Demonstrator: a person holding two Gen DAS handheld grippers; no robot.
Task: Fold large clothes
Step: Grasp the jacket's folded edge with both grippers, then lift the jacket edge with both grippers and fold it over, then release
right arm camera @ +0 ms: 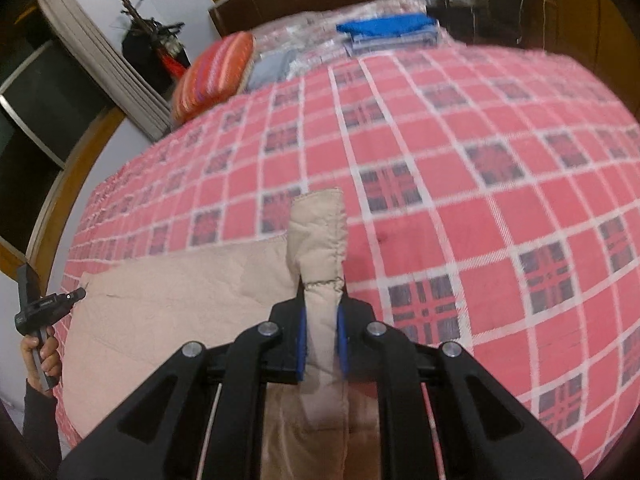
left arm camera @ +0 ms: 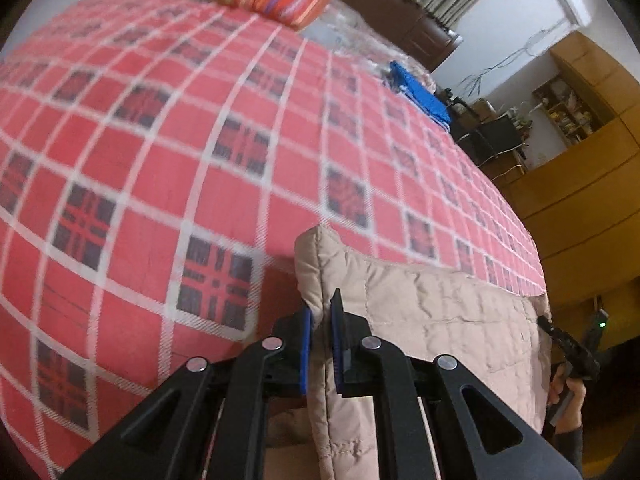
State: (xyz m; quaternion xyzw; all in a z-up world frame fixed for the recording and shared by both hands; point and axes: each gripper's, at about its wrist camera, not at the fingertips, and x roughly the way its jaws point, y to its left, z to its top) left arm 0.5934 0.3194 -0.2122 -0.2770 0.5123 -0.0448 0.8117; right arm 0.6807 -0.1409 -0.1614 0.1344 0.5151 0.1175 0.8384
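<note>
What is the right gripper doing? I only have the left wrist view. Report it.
Observer: The right gripper is shut on a folded edge of the beige quilted garment, which stands up between its blue pads.
Operator: Tell me what lies beside the striped pillow.
Observer: From the right wrist view, a pale blue-grey cloth lies next to the striped pillow, on clear plastic.
Operator: Say what stands behind that pillow.
Observer: A dark stand with something red hanging on it, by the curtain.

Left gripper (left arm camera: 320,344) jaws clamped, right gripper (right arm camera: 322,344) jaws clamped, both hand-held
</note>
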